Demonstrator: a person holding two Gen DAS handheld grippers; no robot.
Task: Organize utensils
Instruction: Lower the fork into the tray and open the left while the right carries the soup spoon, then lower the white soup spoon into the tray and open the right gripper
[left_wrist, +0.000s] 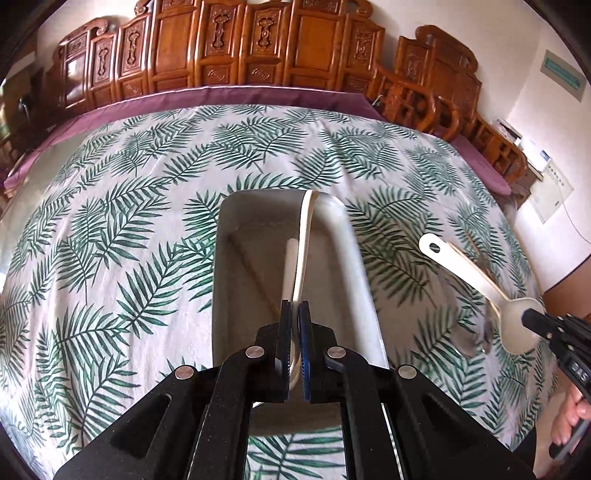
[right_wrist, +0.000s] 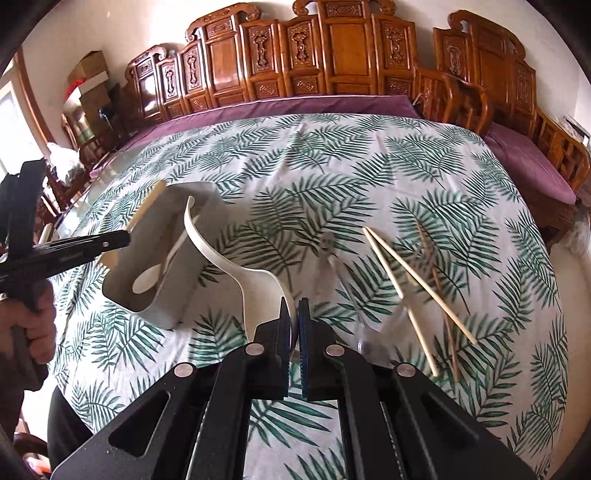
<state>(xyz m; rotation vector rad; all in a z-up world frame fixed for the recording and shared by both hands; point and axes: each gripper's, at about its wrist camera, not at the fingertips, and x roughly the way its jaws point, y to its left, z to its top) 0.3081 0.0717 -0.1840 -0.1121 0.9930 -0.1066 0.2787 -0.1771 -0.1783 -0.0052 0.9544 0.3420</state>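
Holding a white spoon each, both tongs are clamped tight. The left tongs (left_wrist: 294, 308) hang over the long white tray (left_wrist: 354, 273) that sits on the counter (left_wrist: 122, 221), which is draped in a cloth printed with green fern leaves. Their two pads press flat against the left spoon (left_wrist: 304, 236), whose handle reaches forward and up past the tray's far rim. Down in the tray lies another white spoon (right_wrist: 147, 278) beside a thin wooden stick (left_wrist: 255, 273); from the right wrist view that spoon's bowl sits toward the near end.

The right tongs (right_wrist: 293, 314) pinch the bowl end of the right spoon (right_wrist: 236, 266), its curved handle swinging out toward the tray, raised above the cloth just to the tray's right. From the left wrist view this spoon (left_wrist: 476, 280) hangs in the air well to the right of the tray, the black tips (left_wrist: 535, 321) of the right tongs closed on its bowl.

On the cloth to the right, apart from the tray, lie pale wooden chopsticks (right_wrist: 402, 288), crossing one another loosely, a little blurred. A hand (right_wrist: 33, 325) grips the handle of the left tongs at the left edge. Carved wooden benches (right_wrist: 332, 62) with purple cushions stand behind the counter.
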